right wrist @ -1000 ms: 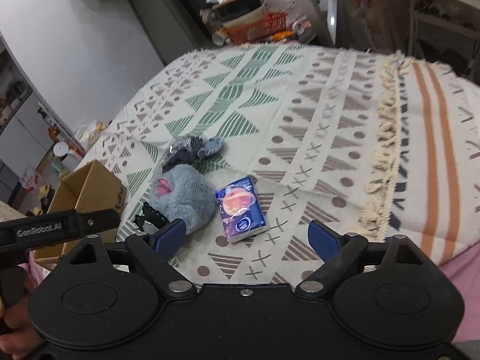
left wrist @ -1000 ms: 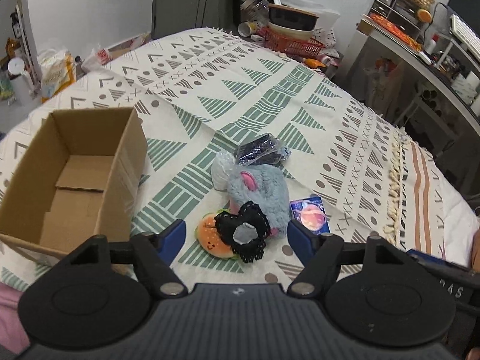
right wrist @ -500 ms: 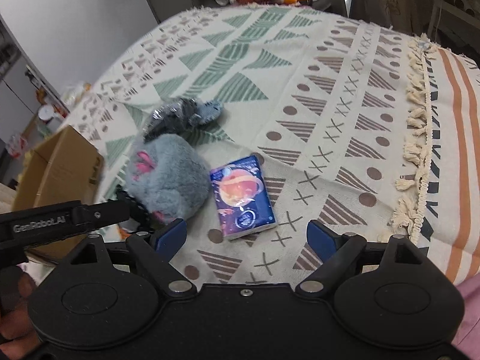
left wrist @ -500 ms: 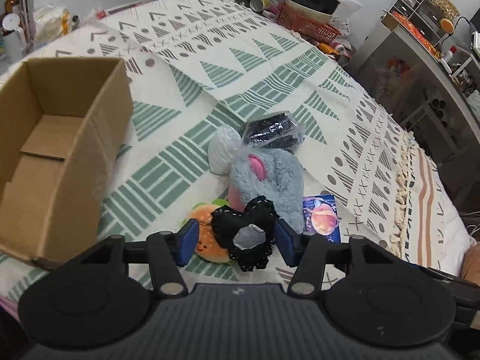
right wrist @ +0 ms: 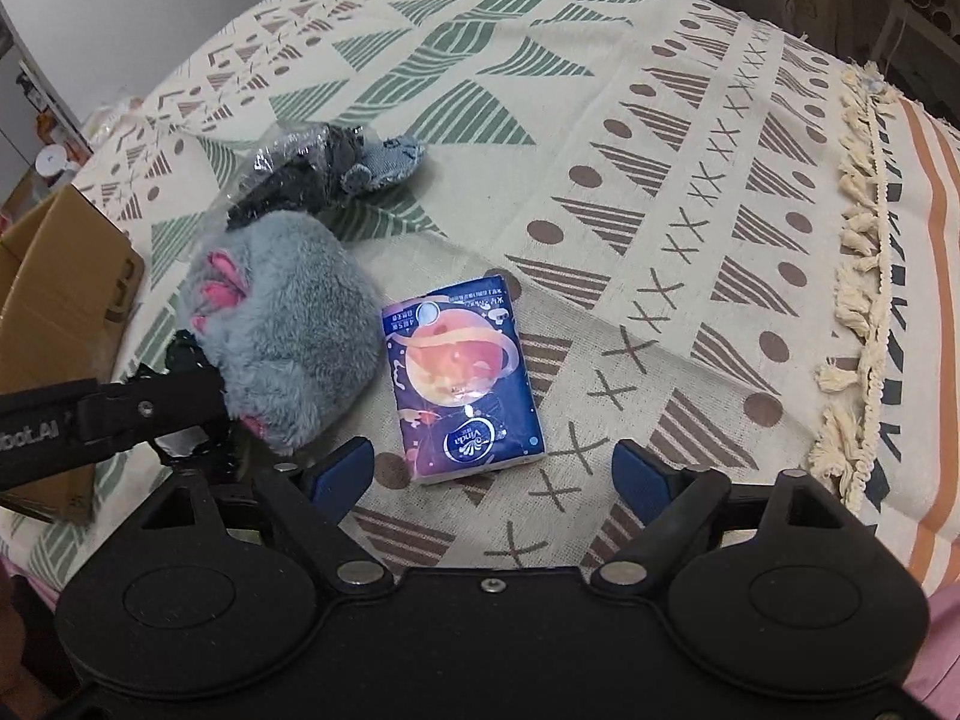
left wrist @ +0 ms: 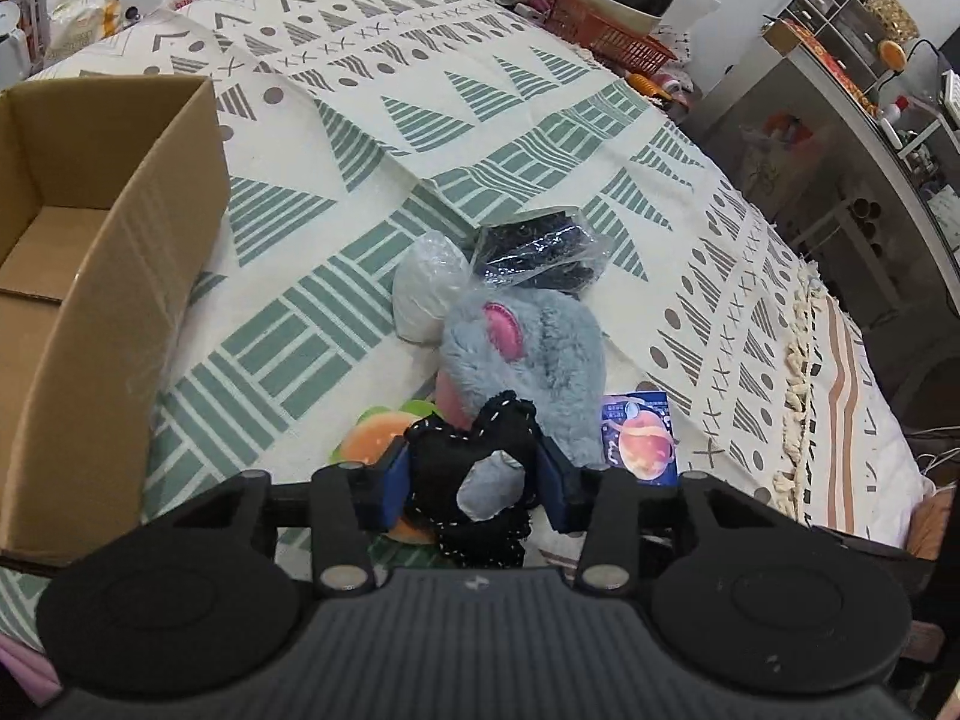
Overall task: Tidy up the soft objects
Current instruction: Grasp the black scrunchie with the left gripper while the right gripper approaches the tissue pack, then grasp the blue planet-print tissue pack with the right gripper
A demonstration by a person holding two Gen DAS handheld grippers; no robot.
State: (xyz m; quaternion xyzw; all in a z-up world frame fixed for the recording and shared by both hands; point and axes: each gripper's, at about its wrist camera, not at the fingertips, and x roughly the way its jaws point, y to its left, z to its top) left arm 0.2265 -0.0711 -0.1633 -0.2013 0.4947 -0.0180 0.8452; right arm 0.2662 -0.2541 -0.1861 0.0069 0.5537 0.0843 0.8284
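A heap of soft items lies on the patterned bedspread (left wrist: pixel 420 120). It holds a grey plush (left wrist: pixel 528 348) with pink ears, an orange burger plush (left wrist: pixel 372 438), a white bagged bundle (left wrist: pixel 429 288) and dark cloth in clear plastic (left wrist: pixel 534 252). My left gripper (left wrist: pixel 474 477) is shut on a black frilly cloth piece (left wrist: pixel 480 480) at the heap's near side. In the right wrist view, the blue tissue pack (right wrist: pixel 462 384) lies just ahead of my right gripper (right wrist: pixel 492 477), which is open and apart from it. The grey plush (right wrist: pixel 282 324) sits left of the pack.
An open cardboard box (left wrist: pixel 120 276) stands on the bed to the left of the heap. A red basket (left wrist: pixel 606 36) and clutter lie beyond the bed's far edge, with shelving (left wrist: pixel 840 60) at the right. The fringed blanket edge (right wrist: pixel 858 276) runs along the right.
My left gripper has come forward onto the black frilly piece and its fingers have narrowed onto it. My right gripper has moved closer to the tissue pack, still open.
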